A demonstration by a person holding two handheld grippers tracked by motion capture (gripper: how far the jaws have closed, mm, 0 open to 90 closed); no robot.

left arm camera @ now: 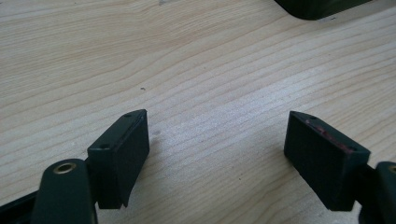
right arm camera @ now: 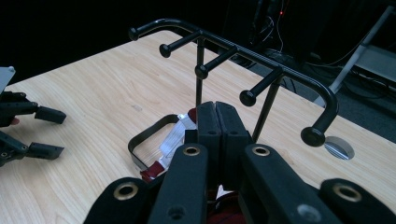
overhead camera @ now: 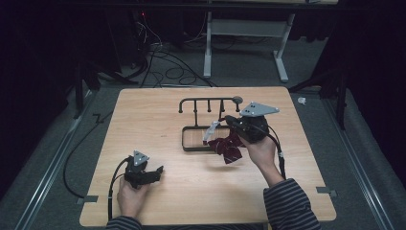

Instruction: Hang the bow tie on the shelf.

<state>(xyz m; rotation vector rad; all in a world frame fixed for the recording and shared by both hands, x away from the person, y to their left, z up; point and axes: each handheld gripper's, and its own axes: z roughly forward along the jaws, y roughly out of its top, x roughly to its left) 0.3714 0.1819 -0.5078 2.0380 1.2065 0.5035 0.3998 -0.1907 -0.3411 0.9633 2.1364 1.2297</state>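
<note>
The right hand-held gripper (overhead camera: 229, 128) has its jaws pressed together on a dark red plaid bow tie with a white strap (overhead camera: 228, 147), hanging over the black metal peg rack (overhead camera: 209, 101) base. The left hand-held gripper (left arm camera: 217, 151) rests wide open, empty, on the wooden bench (overhead camera: 158, 105).

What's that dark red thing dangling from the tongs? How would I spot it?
Find the black peg rack near the wooden table's far edge. Just in front of it, the right tongs pinch a dark red bow tie with a pale strap, the scene's only cloth.

Dim room: grey carpet (overhead camera: 335, 143), tangled cables (overhead camera: 163, 62), white desk frame (overhead camera: 249, 33).
</note>
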